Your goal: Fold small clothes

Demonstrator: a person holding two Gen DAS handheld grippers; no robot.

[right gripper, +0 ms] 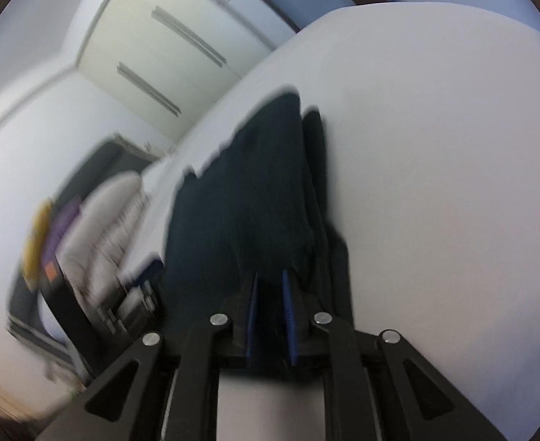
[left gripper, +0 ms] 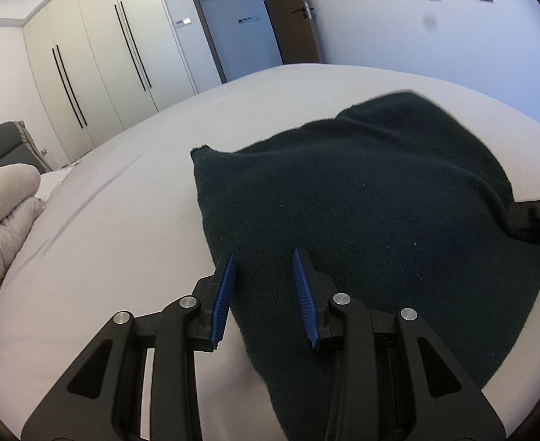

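Observation:
A dark knit garment (left gripper: 361, 202) lies spread on the pale grey bed sheet (left gripper: 104, 220). In the left wrist view my left gripper (left gripper: 262, 257) stands open just above the garment's near left edge, blue pads apart with cloth beneath the gap. At the right edge of that view a black finger of my right gripper (left gripper: 534, 213) holds the garment's right edge slightly raised. The right wrist view is blurred. There the right gripper (right gripper: 270, 275) has its pads close together with dark cloth (right gripper: 251, 202) bunched between them, drawn up in a ridge.
A folded pale quilted duvet (left gripper: 1, 213) lies at the left by a dark headboard (left gripper: 1, 147). A cream wardrobe (left gripper: 97, 66) and an open brown door (left gripper: 288, 11) stand beyond the bed. Bare sheet (right gripper: 435, 183) stretches right of the garment.

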